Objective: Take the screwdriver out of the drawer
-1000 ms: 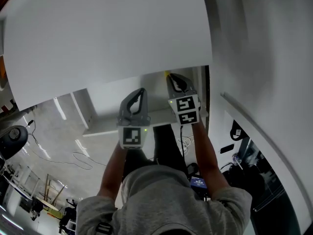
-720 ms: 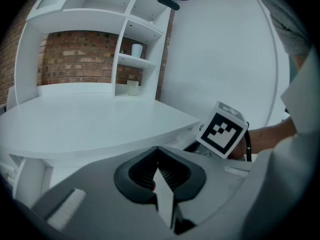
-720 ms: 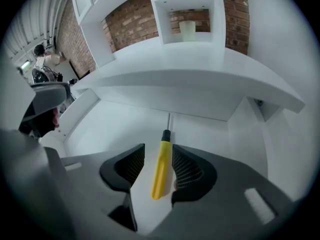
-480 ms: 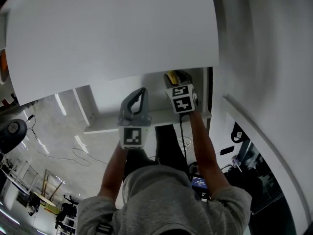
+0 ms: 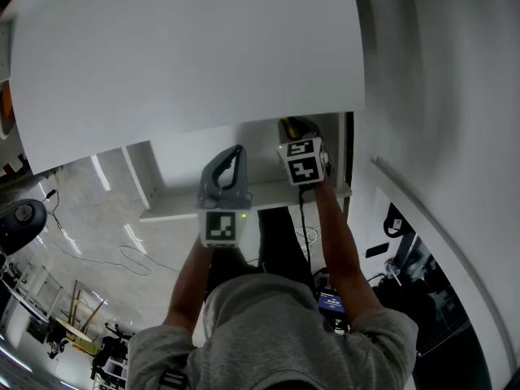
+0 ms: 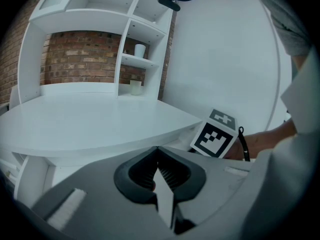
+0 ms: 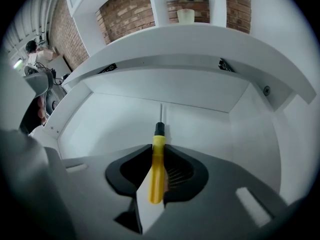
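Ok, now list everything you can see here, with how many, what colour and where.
screwdriver: one, yellow handle with black collar, lying in the drawer between the right gripper's jaws
drawer: one, white, pulled open under the desk
desk: one, white, above the drawer
shelves: one unit, white, at the back of the desk
cups: two, white or pale, one on a shelf, one below it
brick wall: red-brown, behind the shelves
forearms: two, bare, reaching to the drawer
left gripper: grey, jaws together, empty, near the desk edge
right gripper: grey, jaws closing on the screwdriver handle
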Tool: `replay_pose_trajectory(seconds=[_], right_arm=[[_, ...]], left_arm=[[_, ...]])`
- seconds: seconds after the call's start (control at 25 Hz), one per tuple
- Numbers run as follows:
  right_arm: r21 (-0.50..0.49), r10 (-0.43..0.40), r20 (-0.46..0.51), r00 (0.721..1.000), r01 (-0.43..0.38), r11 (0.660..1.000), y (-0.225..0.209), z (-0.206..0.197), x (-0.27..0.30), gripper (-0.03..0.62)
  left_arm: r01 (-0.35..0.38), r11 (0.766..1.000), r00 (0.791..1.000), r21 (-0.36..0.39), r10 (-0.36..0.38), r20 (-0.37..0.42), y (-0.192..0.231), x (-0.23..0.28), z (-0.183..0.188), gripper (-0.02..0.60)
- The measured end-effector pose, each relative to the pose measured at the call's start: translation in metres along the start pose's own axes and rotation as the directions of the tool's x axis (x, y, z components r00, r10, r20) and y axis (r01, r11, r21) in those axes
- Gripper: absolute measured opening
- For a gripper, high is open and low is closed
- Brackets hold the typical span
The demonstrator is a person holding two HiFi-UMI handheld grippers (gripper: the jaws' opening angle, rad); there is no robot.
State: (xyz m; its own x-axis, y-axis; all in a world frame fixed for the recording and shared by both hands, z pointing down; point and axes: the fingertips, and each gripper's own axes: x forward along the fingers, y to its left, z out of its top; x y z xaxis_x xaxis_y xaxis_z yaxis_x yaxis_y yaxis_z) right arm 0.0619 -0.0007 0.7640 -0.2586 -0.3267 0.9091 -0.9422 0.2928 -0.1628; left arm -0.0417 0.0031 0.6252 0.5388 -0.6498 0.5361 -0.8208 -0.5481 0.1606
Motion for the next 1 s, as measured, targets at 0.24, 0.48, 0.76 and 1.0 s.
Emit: replay_pose_trajectory(seconds=[0.24,0.48,0.76,1.0], right_arm=[[-0.006,0.015,-0.001,1.000,-0.015,1.000,0.004,0.000,-0.009,0.078],[-0.009,0.027,0.024,0.999,-0.026,1.000,0.015,0.004,-0.030,0.078],[-0.002,0.040,0.043,0.998,-0.040,0.999,0.021,-0.002,-0.055,0.077],[-0.003,0.051,0.063,0.997,-0.051,0.999,0.026,-0.005,-0.073,0.077]], left_arm=[[-0.001,1.000,1.000,0.003,0.001,0.010,0.000,-0.003,0.004,0.012],[0.007,1.000,1.000,0.026,-0.008,0.029,-0.004,-0.013,0.016,0.012],[0.015,0.998,0.999,0.053,-0.017,0.045,-0.017,-0.026,0.024,0.012],[0.024,0.995,0.998,0.098,-0.029,0.053,-0.027,-0.037,0.024,0.012]])
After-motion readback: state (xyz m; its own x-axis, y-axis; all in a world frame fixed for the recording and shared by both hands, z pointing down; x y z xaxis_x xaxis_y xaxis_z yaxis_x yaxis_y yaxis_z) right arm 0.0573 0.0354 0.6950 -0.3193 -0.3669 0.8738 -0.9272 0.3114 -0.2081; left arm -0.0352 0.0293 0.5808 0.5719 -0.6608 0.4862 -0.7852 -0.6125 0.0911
